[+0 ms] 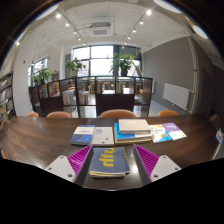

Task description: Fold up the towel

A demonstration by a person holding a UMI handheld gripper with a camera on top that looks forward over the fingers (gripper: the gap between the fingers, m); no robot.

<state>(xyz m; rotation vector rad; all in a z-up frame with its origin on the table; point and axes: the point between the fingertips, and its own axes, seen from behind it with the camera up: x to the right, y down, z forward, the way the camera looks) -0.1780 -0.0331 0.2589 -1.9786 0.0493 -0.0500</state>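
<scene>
A folded dark blue-grey towel [108, 161] with yellow lettering lies flat on a dark tray-like surface [126, 180] at the near edge of the brown table [30, 135]. It sits between the fingers of my gripper [111, 150], which is open. The magenta pads [76, 158] flank the towel on either side with a small gap. The towel rests on its own support in a neat rectangular stack of layers.
Just beyond the towel, several books and magazines lie in a row on the table: a blue one [83, 136], a white one [104, 135], a stack [133, 129] and colourful ones [168, 132]. Orange chairs [117, 114] stand at the far edge, with shelves, plants and windows behind.
</scene>
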